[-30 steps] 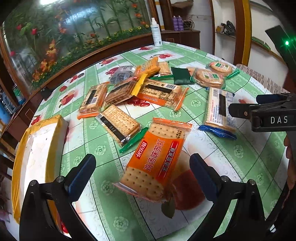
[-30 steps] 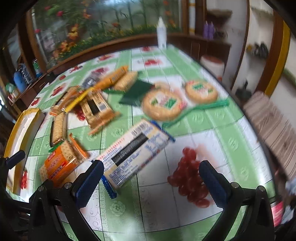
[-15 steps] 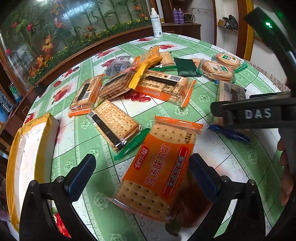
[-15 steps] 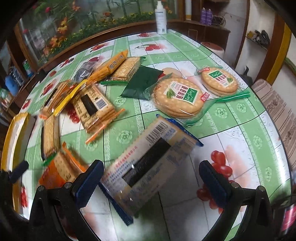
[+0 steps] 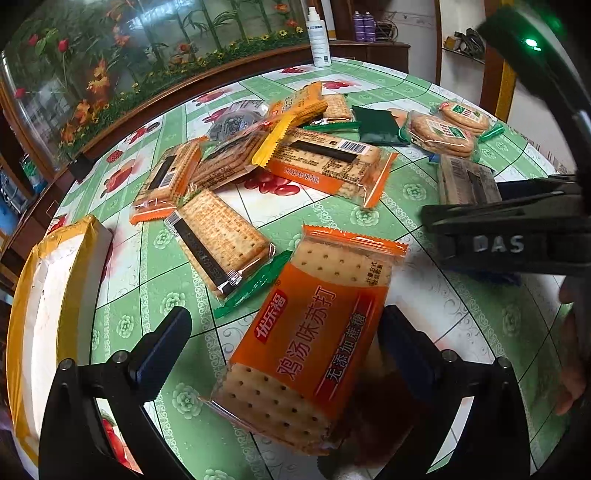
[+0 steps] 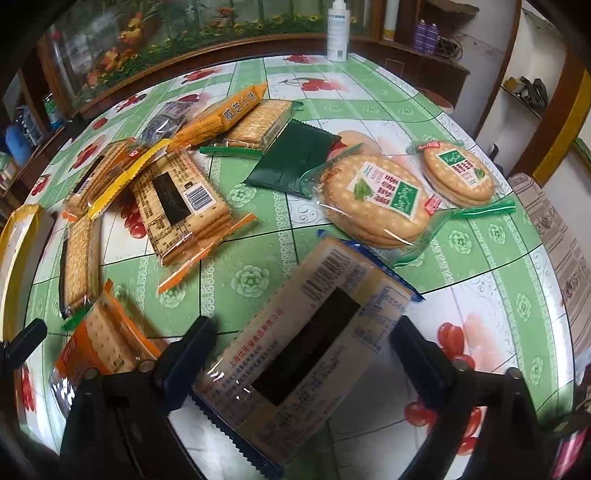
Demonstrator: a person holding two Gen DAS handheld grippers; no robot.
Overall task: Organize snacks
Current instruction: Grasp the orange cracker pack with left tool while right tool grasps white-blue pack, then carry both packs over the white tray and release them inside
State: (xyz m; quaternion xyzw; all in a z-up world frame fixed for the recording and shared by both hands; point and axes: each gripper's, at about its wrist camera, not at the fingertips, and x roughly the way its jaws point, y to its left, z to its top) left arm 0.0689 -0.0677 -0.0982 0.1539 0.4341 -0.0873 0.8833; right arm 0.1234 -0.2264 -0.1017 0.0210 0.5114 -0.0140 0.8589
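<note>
An orange soda-cracker pack (image 5: 306,347) lies on the green fruit-print tablecloth (image 5: 406,192) between the fingers of my left gripper (image 5: 282,343). That gripper is open; its right finger is next to the pack's edge and its left finger stands well clear. In the right wrist view a long cracker pack with blue ends (image 6: 306,343) lies barcode side up between the fingers of my right gripper (image 6: 303,350). Its jaws are closing around the pack, and I see no pad pressing on it. The right tool's black body (image 5: 498,243) crosses the left view.
A white box with yellow edging (image 5: 48,295) stands at the table's left rim. Several cracker packs (image 5: 325,166) lie heaped mid-table, with a dark green pouch (image 6: 295,158) and two round-cracker packs (image 6: 373,203) to the right. A white bottle (image 6: 338,29) stands at the far edge.
Both grippers have come down and closer to their packs. The blue-ended pack, earlier ahead and to the left, now lies between the right fingers, which stand a little narrower.
</note>
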